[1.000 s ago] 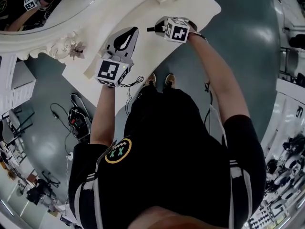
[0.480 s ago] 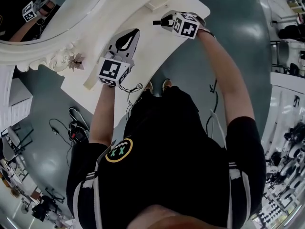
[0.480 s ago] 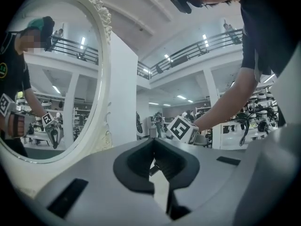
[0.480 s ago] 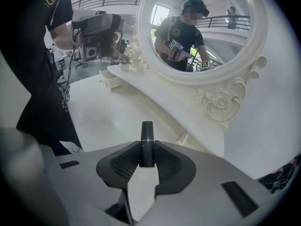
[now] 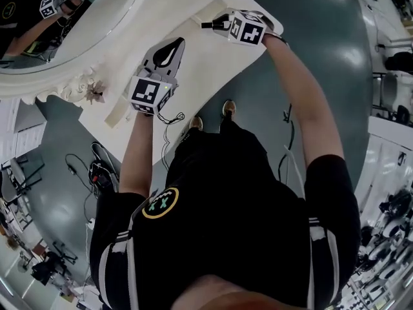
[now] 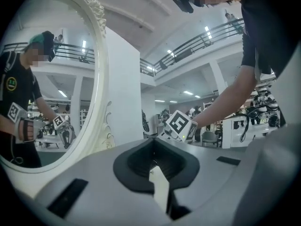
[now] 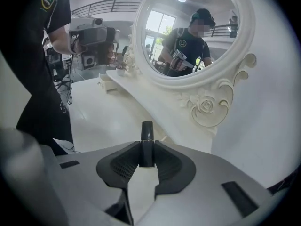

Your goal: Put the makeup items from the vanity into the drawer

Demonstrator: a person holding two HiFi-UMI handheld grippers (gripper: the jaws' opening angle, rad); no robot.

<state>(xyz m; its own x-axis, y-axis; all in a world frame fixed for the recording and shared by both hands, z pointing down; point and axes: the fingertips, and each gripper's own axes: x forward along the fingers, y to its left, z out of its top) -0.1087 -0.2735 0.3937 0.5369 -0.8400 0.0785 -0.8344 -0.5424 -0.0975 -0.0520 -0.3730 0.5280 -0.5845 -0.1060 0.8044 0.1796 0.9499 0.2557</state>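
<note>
My right gripper [image 5: 219, 26] is shut on a slim black lipstick tube [image 7: 146, 142], whose cap end sticks out past the jaws [image 5: 208, 25]. It hangs above the far right part of the white vanity top [image 5: 206, 63], pointing down at the ledge under the mirror. My left gripper [image 5: 173, 47] is held level over the middle of the top, shut with nothing in its jaws [image 6: 153, 149]. A small white drawer box [image 7: 106, 82] stands out from the ledge at the far left in the right gripper view. No other makeup items show on the top.
A large oval mirror [image 7: 188, 32] in a carved white frame [image 7: 207, 105] rises behind the vanity top and reflects the person and both grippers. A carved flower ornament [image 5: 89, 88] sits at the frame's foot. Cables [image 5: 103, 170] lie on the grey floor to the left.
My right gripper has risen with the lipstick and moved toward the vanity's far right end. The left gripper has drifted a little along the top, still shut.
</note>
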